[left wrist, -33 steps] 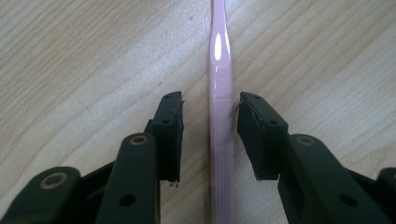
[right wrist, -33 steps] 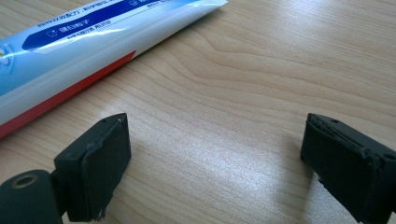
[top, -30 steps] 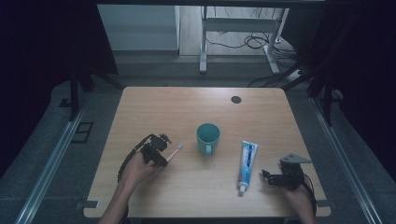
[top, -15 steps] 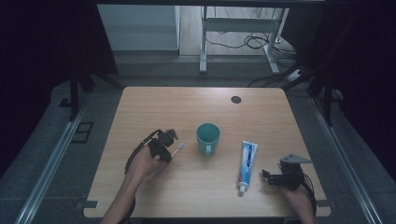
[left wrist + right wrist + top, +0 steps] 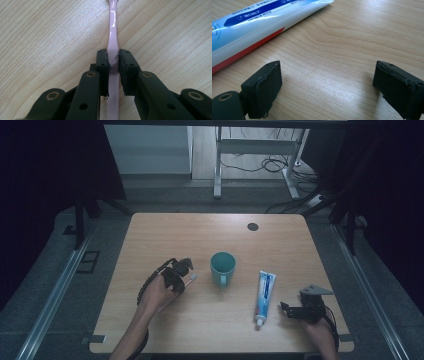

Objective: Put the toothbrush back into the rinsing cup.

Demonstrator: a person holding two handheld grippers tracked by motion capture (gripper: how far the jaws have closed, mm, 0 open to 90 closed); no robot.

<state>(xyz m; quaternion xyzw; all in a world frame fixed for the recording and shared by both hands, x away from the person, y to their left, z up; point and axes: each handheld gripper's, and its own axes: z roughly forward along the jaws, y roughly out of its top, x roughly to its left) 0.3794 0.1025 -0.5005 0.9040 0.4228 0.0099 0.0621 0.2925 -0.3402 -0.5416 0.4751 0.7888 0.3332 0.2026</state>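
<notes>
Left gripper (image 5: 113, 67): its jaws have just been closing and now clamp the handle of the toothbrush, both pads pressed against the pink shaft.
Left gripper, high view (image 5: 186, 270): it sits left of the mug, held in the person's left hand (image 5: 160, 292), with the forearm coming in from the bottom edge.
Toothbrush (image 5: 113, 45): one, pale pink, lying flat on the wood and running straight away from the jaws in the left gripper view.
Toothbrush head: in the high view its light tip (image 5: 193, 277) pokes out of the gripper toward the mug, near it but apart from it.
Right gripper (image 5: 328, 85): jaws wide apart, nothing between them but bare table.
Right gripper, high view (image 5: 286, 310): it rests near the front right corner, just right of the cap end of the toothpaste tube.
Toothpaste tube (image 5: 264, 295): one, white and blue with a red stripe, lying flat with its cap toward the person.
Tube in the right gripper view (image 5: 257, 27): it crosses the upper left, beside the left jaw and not touching it.
Mug (image 5: 222, 267): one, teal, upright, mouth open upward, between the toothbrush and the tube.
Table (image 5: 215, 235): one, light wood, with one dark round cap (image 5: 252, 226) near its far edge.
Grippers counted: two, one in each hand.
</notes>
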